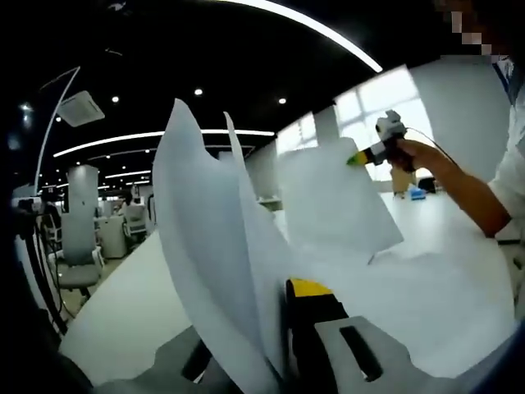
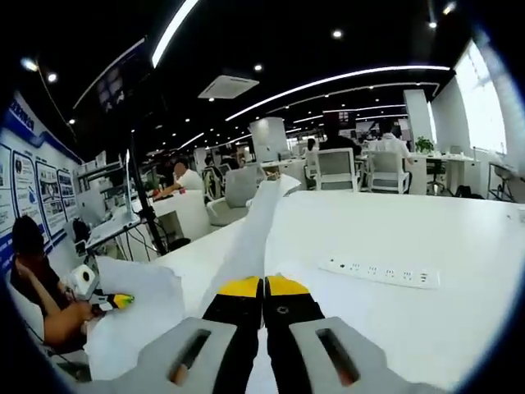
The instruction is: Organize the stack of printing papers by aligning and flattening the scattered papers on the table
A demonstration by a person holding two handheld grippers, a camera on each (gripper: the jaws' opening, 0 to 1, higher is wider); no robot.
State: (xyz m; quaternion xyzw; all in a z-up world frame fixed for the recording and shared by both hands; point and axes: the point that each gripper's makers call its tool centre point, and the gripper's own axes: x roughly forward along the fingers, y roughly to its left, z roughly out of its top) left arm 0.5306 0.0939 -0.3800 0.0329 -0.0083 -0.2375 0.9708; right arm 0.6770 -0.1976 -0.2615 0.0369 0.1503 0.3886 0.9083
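Judging from both views, alignment has barely begun: each gripper is clamped on raised paper, the left gripper (image 1: 275,345) pinching curled sheets (image 1: 209,246) off the white table (image 1: 443,279), the right gripper (image 2: 263,289) with jaws closed on a sheet edge (image 2: 250,238). Nothing looks stacked flat yet, though the left gripper's near jaw seems hidden behind paper. A power strip (image 2: 379,272) lies on the table beside the right gripper's sheet, and office chairs (image 2: 336,168) stand beyond.

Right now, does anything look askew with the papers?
Yes. The white printing sheets are lifted off the white table, fanned apart and curling. Both grippers pinch them, left gripper and right gripper, so nothing lies flat or aligned.
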